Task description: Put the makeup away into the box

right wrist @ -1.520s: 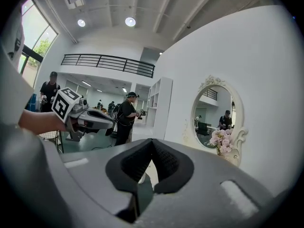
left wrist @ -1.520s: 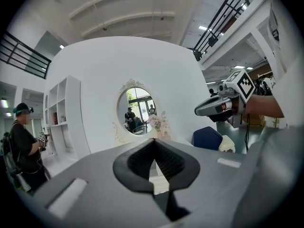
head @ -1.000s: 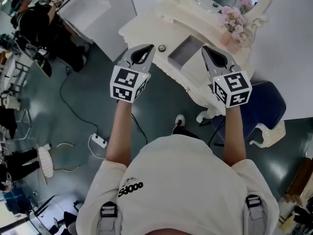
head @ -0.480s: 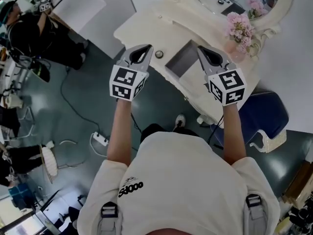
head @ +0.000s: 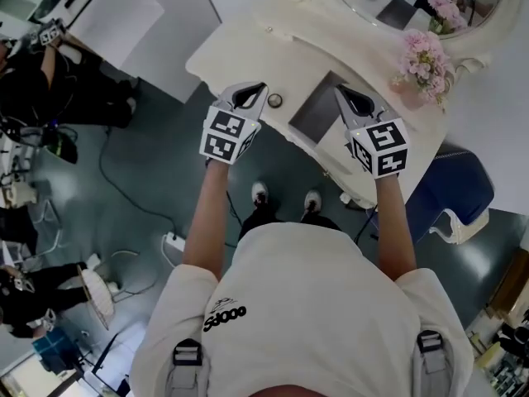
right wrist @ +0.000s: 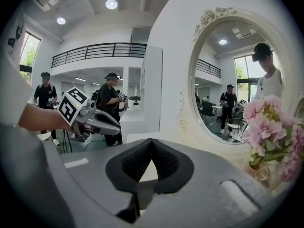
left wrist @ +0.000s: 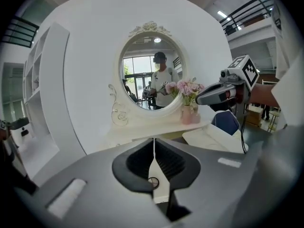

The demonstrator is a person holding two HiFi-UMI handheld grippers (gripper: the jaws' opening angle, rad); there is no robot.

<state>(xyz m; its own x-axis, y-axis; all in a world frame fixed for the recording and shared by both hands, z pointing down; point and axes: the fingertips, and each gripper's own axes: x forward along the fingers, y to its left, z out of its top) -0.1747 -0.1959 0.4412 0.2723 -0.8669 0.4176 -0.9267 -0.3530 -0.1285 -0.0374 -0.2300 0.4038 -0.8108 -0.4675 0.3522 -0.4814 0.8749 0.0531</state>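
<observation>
Makeup, one small round piece (head: pixel 274 100), lies on the table (head: pixel 240 52) beside the grey box (head: pixel 318 110). Left hand-held gripper (head: pixel 262 88) and right hand-held gripper (head: pixel 339 90) hover empty, jaws pressed together.

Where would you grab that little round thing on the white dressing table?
Probably across its rim, coming straight down from above. The round item is low and lies flat on the dressing table, left of the grey box, so only its curved edge offers two opposing faces.
</observation>
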